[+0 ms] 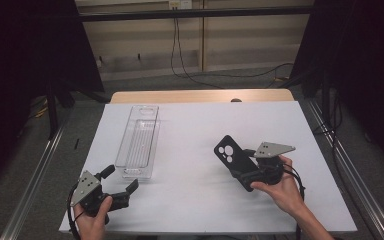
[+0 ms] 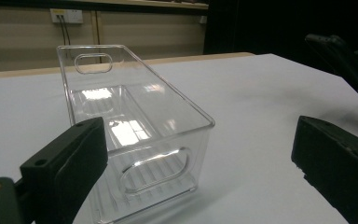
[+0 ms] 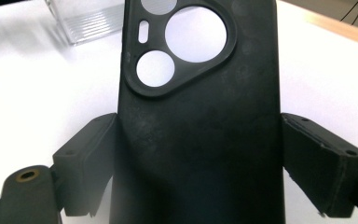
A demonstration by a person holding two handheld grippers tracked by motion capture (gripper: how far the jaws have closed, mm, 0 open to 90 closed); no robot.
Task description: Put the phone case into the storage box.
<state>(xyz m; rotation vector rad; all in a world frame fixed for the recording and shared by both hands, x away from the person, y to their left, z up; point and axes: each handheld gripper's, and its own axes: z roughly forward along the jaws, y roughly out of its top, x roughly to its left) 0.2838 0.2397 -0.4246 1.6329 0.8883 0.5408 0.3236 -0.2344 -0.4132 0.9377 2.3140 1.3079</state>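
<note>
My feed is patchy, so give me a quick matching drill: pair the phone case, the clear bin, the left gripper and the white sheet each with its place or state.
Things:
1. black phone case
2. clear bin
3. left gripper
4. white sheet

States:
A. fingers apart with nothing between them, aimed at the bin's near end
B. covers the tabletop
C. clamped across its width between the right gripper's fingers
D. stands empty on the left half of the sheet

Pairs: 1-C, 2-D, 3-A, 4-B
</note>
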